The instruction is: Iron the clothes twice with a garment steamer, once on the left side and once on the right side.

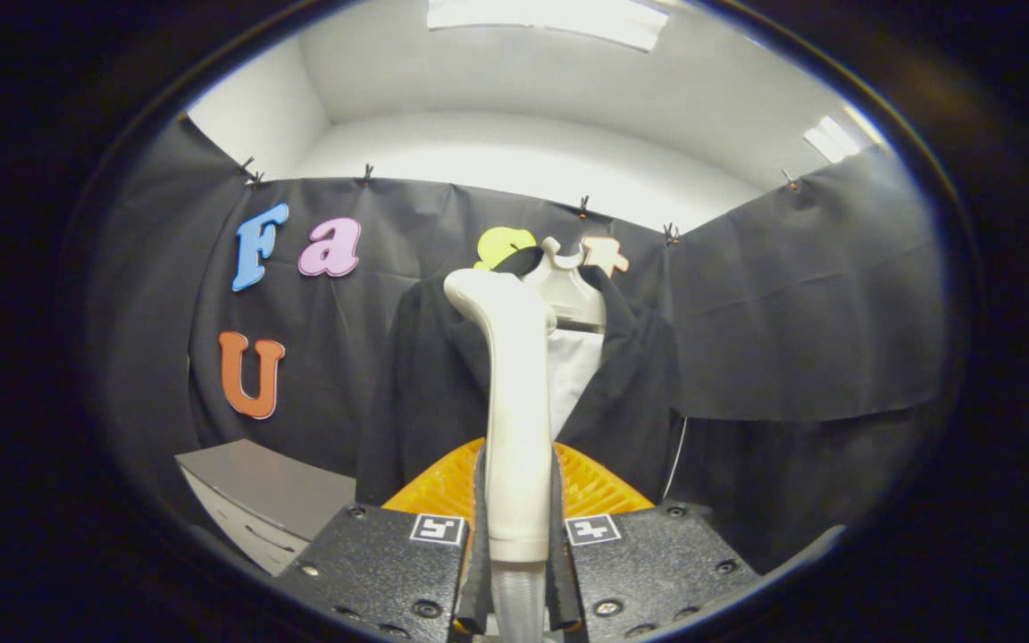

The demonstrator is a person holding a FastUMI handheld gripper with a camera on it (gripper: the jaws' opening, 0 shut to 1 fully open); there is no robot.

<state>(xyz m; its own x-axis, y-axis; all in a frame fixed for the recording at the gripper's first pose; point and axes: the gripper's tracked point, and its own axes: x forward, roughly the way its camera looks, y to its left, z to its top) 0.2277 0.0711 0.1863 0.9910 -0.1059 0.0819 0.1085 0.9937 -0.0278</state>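
Gripper view: jaws clamped on steamer (514, 420) handle.
Axis: upright, head up top.
Jacket (425, 384): hung just beyond, head nr left lapel.

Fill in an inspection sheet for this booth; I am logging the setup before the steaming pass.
Surface: grey cabinet top, bare where visible.
Job's things: garment steamer upright between the fingers; dark jacket on a hanger beyond it.
Clutter: nothing seen.
Grippers: gripper shut on the garment steamer handle.
Cables: steamer hose below the handle; thin white cord beside the jacket.
Surroundings: black cloth wall, white ceiling.
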